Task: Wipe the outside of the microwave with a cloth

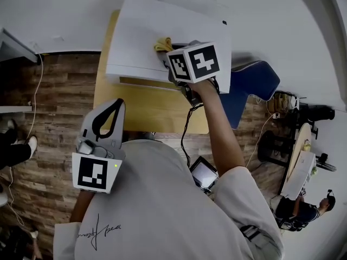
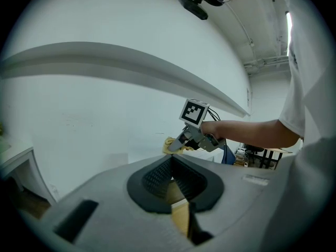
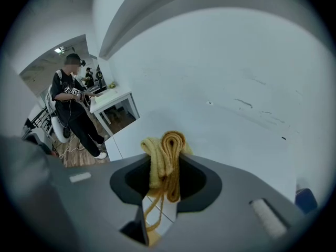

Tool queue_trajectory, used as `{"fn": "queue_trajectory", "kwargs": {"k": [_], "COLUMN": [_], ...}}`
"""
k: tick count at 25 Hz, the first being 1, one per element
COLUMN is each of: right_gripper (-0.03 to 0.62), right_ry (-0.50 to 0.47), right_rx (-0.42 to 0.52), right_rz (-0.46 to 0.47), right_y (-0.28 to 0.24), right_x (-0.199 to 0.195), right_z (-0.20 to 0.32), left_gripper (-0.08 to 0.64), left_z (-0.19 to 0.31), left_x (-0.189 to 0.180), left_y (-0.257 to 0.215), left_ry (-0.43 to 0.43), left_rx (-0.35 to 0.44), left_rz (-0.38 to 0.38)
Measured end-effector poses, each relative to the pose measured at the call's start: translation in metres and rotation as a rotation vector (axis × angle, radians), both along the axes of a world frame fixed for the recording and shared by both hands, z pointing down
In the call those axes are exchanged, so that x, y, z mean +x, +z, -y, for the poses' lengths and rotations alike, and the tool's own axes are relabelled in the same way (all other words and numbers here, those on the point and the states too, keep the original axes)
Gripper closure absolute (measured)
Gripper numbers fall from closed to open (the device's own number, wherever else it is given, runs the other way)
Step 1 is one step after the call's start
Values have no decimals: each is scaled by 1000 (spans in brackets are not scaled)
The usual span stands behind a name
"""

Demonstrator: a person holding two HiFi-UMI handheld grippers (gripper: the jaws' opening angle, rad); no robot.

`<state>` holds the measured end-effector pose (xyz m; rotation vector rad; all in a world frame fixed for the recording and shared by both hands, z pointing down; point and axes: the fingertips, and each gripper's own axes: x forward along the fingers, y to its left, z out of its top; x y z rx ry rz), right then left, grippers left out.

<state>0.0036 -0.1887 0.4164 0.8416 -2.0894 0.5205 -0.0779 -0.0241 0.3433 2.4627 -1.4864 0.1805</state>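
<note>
The white microwave (image 1: 162, 31) stands on a wooden table (image 1: 141, 110) in the head view. My right gripper (image 1: 166, 53) reaches over its top, shut on a bunched yellow cloth (image 1: 162, 44) that lies against the white top. In the right gripper view the cloth (image 3: 165, 156) is folded between the jaws of the right gripper (image 3: 164, 185), just before the microwave's white surface (image 3: 236, 98). My left gripper (image 1: 115, 104) hangs back near my chest, off the microwave, shut on nothing. Its own view, with the left gripper (image 2: 171, 180), shows the right gripper (image 2: 181, 142) and the cloth (image 2: 170, 144) ahead.
A blue chair (image 1: 255, 83) stands right of the table. A small screen device (image 1: 204, 173) lies on the wood floor below my right arm, with cables around it. A person (image 3: 71, 101) stands by a white table (image 3: 111, 100). Another person (image 1: 303, 210) sits at the lower right.
</note>
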Motion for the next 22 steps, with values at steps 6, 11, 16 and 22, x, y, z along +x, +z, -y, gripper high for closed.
{"fn": "queue_trajectory", "kwargs": {"k": [6,11,16,22], "right_gripper": [472,472,472,472], "right_ry": [-43,-80,-113,-167], "right_rx": [-4,-3,-20,-16], "right_rz": [18,36,69,82], "right_y": [1,2,1,1], "right_x": [-33,-62,-92,-124], "right_z": [0,0,-1,-5], "left_gripper": [566,566,566,566], "left_z": [-3,-4,-5,-6], "left_x": [-15,-27,-32,-38], "left_y": [2,2,0,2], "left_ry": [-20,-41,-50,-70], "left_rx": [-6,-6,-3,-17], "left_rz": [3,7,6,-5]}}
